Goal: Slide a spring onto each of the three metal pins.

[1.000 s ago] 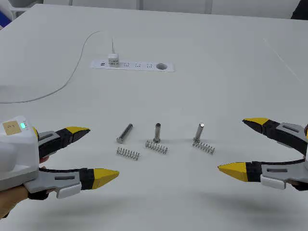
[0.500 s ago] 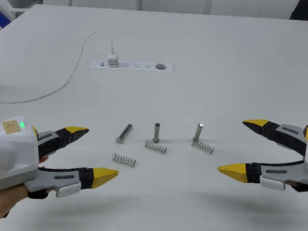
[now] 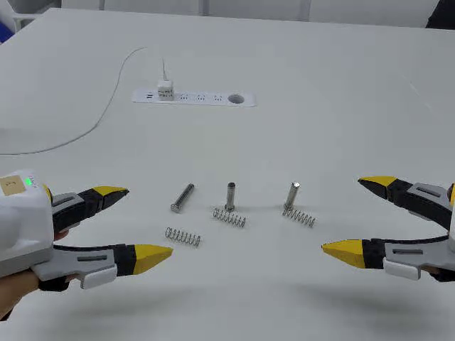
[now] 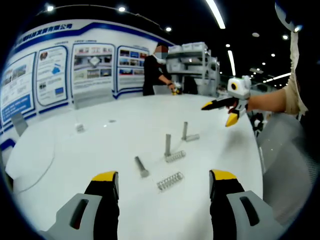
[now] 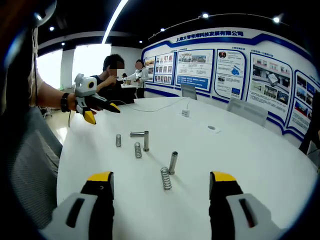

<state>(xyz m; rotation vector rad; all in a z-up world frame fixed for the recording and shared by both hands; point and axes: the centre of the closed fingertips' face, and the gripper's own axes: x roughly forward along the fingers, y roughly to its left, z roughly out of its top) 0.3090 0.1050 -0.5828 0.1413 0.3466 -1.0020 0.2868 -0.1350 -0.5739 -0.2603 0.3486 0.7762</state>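
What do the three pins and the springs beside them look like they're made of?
Pins: apparently polished metal, likely steel; smooth silvery-grey shafts with bright highlights. Springs: thin coiled metal wire, silvery; exact alloy can't be told.

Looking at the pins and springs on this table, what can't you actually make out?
Head view: the cable runs off the left edge, so its far end is cut off.
Head view: the power strip markings are too small to read.
Head view: whether the middle spring touches the middle pin is too small to tell.
Head view: the right gripper is cut off by the right edge behind its jaws.
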